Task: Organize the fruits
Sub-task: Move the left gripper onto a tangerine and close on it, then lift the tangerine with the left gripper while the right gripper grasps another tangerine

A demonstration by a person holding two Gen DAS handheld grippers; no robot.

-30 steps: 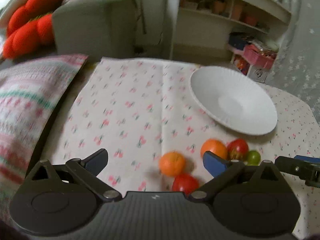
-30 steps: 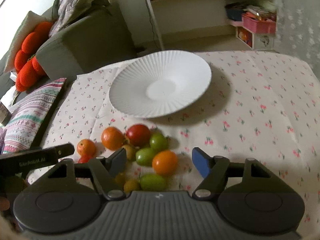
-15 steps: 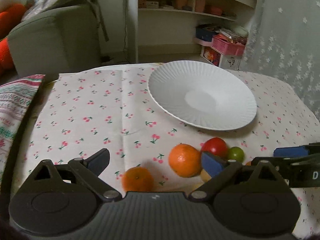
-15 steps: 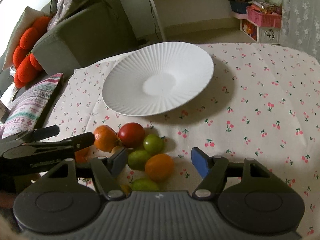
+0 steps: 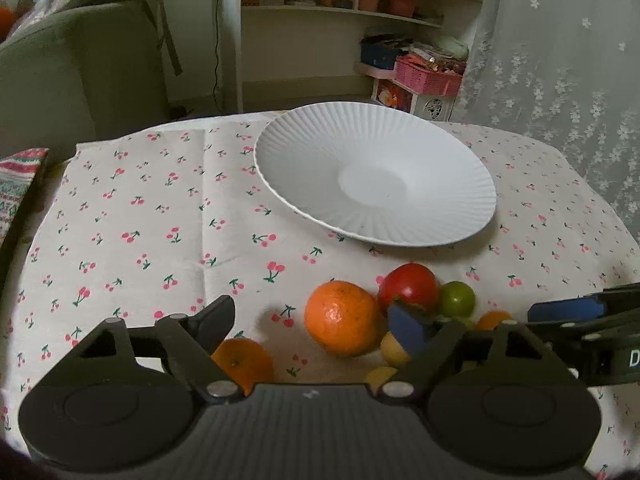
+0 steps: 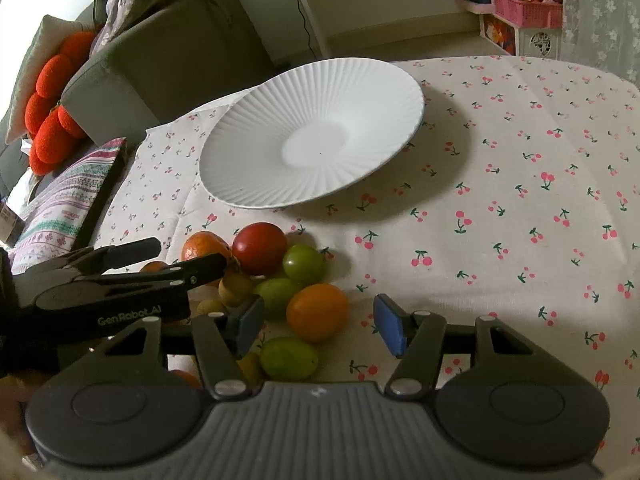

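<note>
Cherry-print cloth is covering the table [image 6: 520, 200] as we are narrowing both grippers, neither yet gripping: left gripper [image 5: 310, 326] around the dimpled orange [image 5: 342, 317], right gripper [image 6: 318, 326] around a smooth orange fruit [image 6: 317, 312]. Round fruits may roll off. Beyond, the ribbed white plate [image 6: 256, 152] is waiting empty.

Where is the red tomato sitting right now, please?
In the right wrist view, the red tomato lies on the cloth just below the white plate, between an orange fruit and a green fruit.
</note>
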